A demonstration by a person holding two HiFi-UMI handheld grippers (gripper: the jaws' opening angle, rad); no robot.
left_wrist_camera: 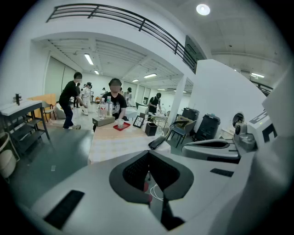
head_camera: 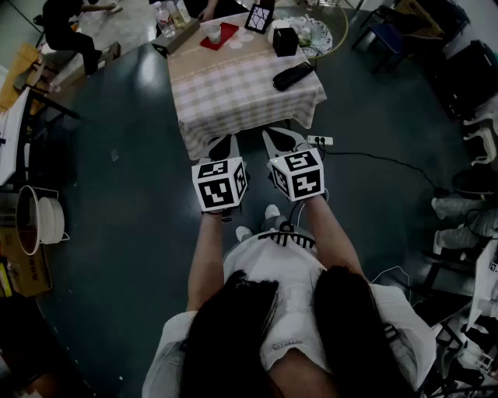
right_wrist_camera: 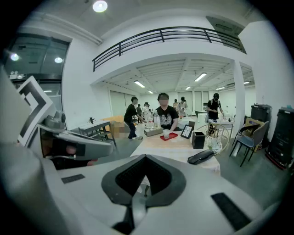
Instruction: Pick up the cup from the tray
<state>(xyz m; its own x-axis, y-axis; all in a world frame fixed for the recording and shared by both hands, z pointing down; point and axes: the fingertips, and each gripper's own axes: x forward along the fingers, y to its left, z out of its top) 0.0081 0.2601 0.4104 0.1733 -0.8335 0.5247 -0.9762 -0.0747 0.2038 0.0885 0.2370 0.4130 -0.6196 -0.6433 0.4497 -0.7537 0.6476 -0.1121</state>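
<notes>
At the far end of the table (head_camera: 241, 89) with the checked cloth, the cup (head_camera: 214, 33) stands upright on the red tray (head_camera: 229, 30); a seated person (right_wrist_camera: 165, 114) is just behind it; a framed picture (head_camera: 259, 18) and a black box (head_camera: 285, 40) stand to the tray's right, and a black pouch (head_camera: 293, 75) lies nearer you by the right edge; you hold both grippers side by side above the floor at the table's near edge, well apart from the cup; your left gripper (head_camera: 221, 148) has its jaws pressed together with nothing between them; your right gripper (head_camera: 282, 142) is likewise closed and empty; both tilt downward toward the table.
</notes>
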